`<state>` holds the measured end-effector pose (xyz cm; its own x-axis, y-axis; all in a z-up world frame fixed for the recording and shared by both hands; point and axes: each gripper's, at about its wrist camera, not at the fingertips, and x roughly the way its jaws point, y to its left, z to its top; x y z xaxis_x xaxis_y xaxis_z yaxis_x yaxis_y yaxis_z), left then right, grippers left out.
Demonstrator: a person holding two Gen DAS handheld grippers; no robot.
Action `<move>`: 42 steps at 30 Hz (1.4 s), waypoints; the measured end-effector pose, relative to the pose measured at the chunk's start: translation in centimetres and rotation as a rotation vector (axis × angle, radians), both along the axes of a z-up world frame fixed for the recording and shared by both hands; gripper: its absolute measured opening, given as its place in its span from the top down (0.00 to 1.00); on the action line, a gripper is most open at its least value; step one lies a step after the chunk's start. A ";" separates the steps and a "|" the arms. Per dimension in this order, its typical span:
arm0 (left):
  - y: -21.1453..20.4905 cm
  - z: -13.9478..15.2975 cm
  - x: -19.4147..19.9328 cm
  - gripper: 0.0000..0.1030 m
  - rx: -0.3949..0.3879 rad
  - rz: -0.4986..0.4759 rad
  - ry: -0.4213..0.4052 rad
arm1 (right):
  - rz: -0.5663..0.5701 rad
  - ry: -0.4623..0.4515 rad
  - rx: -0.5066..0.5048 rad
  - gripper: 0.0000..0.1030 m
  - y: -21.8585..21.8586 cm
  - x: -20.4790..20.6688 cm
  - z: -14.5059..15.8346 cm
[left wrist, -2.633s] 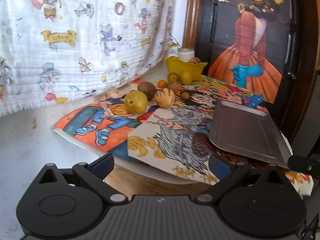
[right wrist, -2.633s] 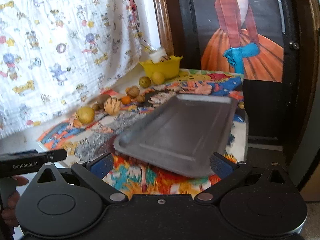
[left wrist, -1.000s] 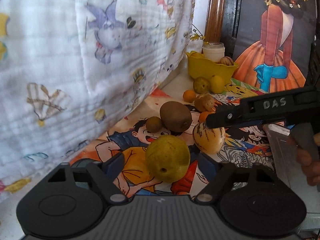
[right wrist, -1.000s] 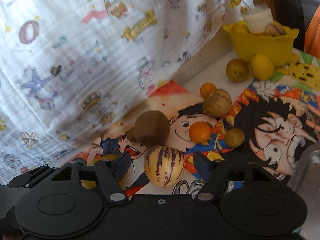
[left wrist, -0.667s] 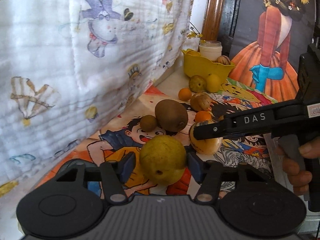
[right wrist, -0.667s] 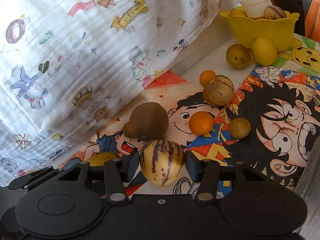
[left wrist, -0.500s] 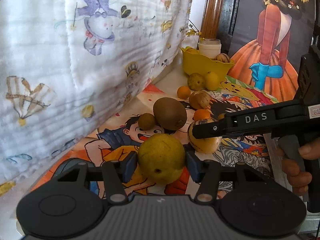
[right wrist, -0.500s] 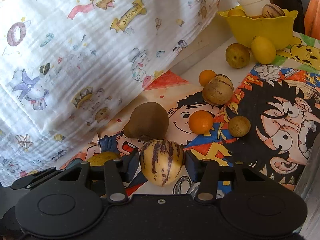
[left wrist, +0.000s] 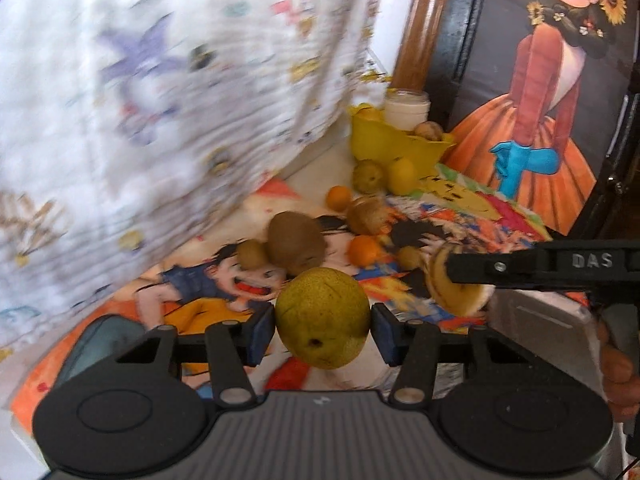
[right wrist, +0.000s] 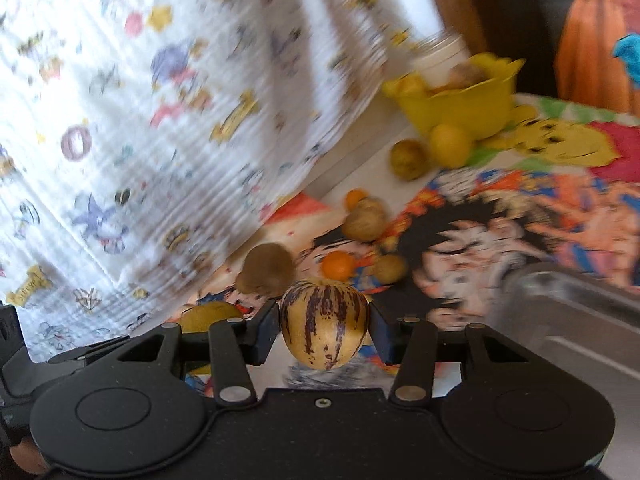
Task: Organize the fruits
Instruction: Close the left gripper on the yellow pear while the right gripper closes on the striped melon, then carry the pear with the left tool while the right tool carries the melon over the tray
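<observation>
**Two fruits gripped above the cartoon cloth**

A round yellow-green pear point(left wrist: 322, 323) is clamped between the blue pads of the left gripper point(left wrist: 322, 330), whose jaws are closed to the fruit's width. A cream, purple-striped pepino melon point(right wrist: 324, 325) is pinched likewise by the right gripper point(right wrist: 325, 330), both pads pressed against its sides. Both fruits appear to be held clear of the colourful cartoon-printed cloth point(left wrist: 192, 280). The grey metal tray point(right wrist: 568, 320) is seen to the right, near the right gripper. Left on the cloth are a large brown kiwi point(left wrist: 295, 242), a small brown fruit point(left wrist: 252, 254) touching it, two small oranges point(left wrist: 362, 250), and further rounded fruits. A yellow plastic bowl point(left wrist: 394, 144) stands at the far end, with a yellow lemon point(left wrist: 402, 176) just beside it. Much of both views is motion-blurred.
</observation>
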<state>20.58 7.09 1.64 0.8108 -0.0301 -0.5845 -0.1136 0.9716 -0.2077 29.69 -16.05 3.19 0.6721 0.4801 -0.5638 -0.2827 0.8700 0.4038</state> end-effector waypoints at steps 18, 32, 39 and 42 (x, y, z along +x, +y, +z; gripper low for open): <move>-13.2 1.8 5.9 0.45 -0.062 -0.226 -0.027 | -0.234 -0.073 -0.192 0.51 -14.3 -4.4 -1.7; -18.1 -2.1 12.0 0.45 -0.051 -0.332 0.029 | -0.251 -0.113 -0.412 0.51 -14.9 -5.0 -4.5; -18.5 -3.3 12.9 0.45 -0.057 -0.324 0.062 | -0.225 -0.161 -0.481 0.51 -14.2 -5.2 -4.9; -18.6 -3.2 13.0 0.45 -0.053 -0.323 0.064 | -0.227 -0.168 -0.487 0.50 -14.1 -5.3 -5.0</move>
